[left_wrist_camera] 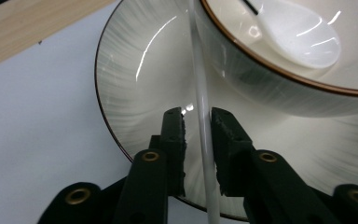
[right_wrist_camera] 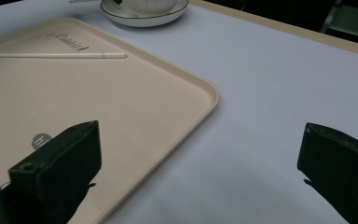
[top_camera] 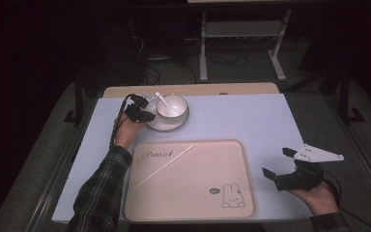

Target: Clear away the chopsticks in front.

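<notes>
Left claw (left_wrist_camera: 197, 122): jaws are standing narrowly apart, straddling a white chopstick (left_wrist_camera: 204, 140); a thin gap is showing on each side of it, so the pads are not pressing yet.
Chopstick: lying across the saucer (left_wrist_camera: 135, 88), running from 6 o'clock up toward 12 in the left gripper view, passing just beside the bowl's wall.
Bowl (left_wrist_camera: 279, 70): sitting on the saucer, a white spoon (left_wrist_camera: 303, 37) resting inside it.
Left hand (top_camera: 128, 131): reaching to the saucer's 9 o'clock side at the table's far left in the high view.
Right claw (top_camera: 276, 164): jaws are gaping wide, gripping nothing, hovering over bare table (right_wrist_camera: 261, 93).
Right claw, place: at 3 o'clock of the tray (top_camera: 241, 193), just off its right edge.
Tray: lying in front of the person; a second chopstick (top_camera: 163, 166) is lying on it, slanting from 7 to 1 o'clock.
</notes>
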The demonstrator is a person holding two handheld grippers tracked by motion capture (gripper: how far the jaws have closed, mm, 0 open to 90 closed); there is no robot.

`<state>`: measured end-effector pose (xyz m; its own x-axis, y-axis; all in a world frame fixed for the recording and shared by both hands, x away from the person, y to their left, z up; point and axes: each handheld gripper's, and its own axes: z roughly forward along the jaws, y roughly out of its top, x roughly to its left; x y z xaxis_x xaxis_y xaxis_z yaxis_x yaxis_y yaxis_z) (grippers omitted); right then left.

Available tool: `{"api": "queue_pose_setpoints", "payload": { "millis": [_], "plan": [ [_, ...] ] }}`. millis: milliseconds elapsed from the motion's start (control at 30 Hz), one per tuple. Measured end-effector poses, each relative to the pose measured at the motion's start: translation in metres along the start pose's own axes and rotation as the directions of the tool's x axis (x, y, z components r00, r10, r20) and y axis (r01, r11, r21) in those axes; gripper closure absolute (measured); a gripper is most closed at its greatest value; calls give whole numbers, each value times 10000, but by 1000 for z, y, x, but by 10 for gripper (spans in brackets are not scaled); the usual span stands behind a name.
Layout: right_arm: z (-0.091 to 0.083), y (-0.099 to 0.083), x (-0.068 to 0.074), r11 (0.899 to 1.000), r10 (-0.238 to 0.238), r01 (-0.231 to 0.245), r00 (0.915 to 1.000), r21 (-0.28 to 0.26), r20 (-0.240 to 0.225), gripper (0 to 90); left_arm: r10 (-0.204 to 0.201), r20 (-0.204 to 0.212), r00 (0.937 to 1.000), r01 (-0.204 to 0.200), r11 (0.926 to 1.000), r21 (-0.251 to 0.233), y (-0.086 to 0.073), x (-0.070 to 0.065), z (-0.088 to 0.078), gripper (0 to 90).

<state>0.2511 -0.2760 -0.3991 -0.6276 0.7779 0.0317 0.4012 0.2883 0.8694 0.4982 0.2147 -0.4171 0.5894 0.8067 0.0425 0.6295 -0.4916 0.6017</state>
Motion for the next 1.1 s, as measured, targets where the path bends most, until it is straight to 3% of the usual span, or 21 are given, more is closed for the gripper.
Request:
{"api": "queue_pose_setpoints", "payload": {
  "millis": [200,500,667,900,1100],
  "plan": [
    [0,0,0,10000,-2,2,10000,0,-7,0,-118,47,9999,118,9999,49,-1,2,2,836],
    [-1,0,0,10000,7,-7,10000,-21,-16,0,-446,-78,9990,444,9988,-196,0,6,-7,849],
    [-1,0,0,10000,6,-6,10000,-45,4,0,-916,83,9958,919,9950,-383,-7,16,-25,850],
    [-2,1,1,9999,-45,46,10000,-111,44,0,-1052,107,9944,1055,9934,-444,-26,23,-55,852],
    [-2,1,2,9999,-41,41,10000,-103,57,0,-1184,58,9929,1186,9916,-509,-46,22,-80,852]
  ]
}}
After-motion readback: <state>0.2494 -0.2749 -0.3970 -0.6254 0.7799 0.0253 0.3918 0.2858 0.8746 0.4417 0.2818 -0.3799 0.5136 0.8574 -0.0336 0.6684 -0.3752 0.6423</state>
